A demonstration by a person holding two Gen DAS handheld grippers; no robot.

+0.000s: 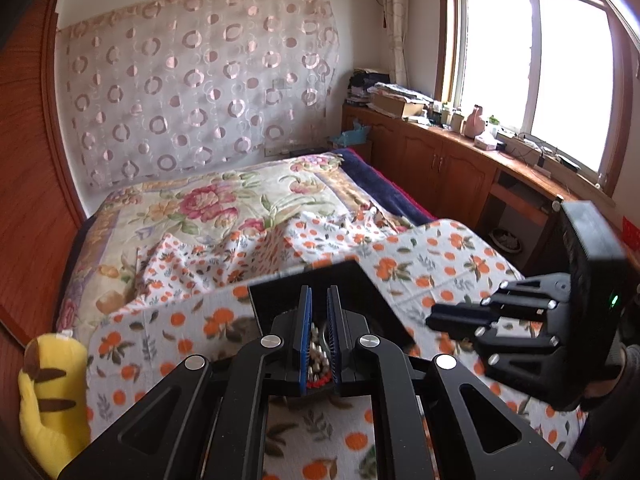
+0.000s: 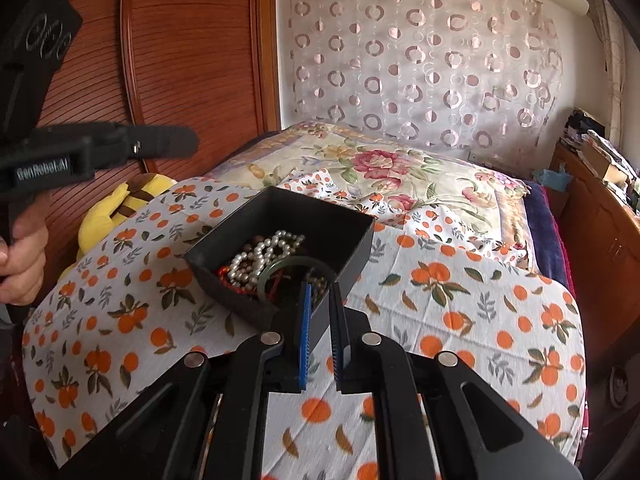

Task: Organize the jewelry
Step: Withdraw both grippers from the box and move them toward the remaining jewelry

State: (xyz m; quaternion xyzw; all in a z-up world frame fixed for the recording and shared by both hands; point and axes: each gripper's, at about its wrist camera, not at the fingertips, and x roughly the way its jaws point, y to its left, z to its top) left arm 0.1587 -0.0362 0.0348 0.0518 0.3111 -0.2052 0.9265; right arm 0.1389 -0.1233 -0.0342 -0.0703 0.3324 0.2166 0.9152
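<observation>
Jewelry gathered in one box — sorting seemingly not begun

White pearl strand (image 2: pixel 264 258), green bangle (image 2: pixel 298 276) and red beads lie tangled in the black square plastic box (image 2: pixel 356 252) on the orange-print cloth (image 2: pixel 460 300); right gripper (image 2: pixel 320 308) clamps its near wall — left gripper (image 1: pixel 319 320) closed, seemingly empty.

Both fisheye views ride on hand-held claws and look forward and downward along blue-padded fingers, close over the orange-print white cloth (image 1: pixel 440 264) on the bed. The left wrist view faces the far right corner and window; the right wrist view faces the far left corner. Both share the open black rectangular box (image 2: pixel 340 236) and the circle-patterned sheer curtain (image 1: pixel 192 80).
</observation>
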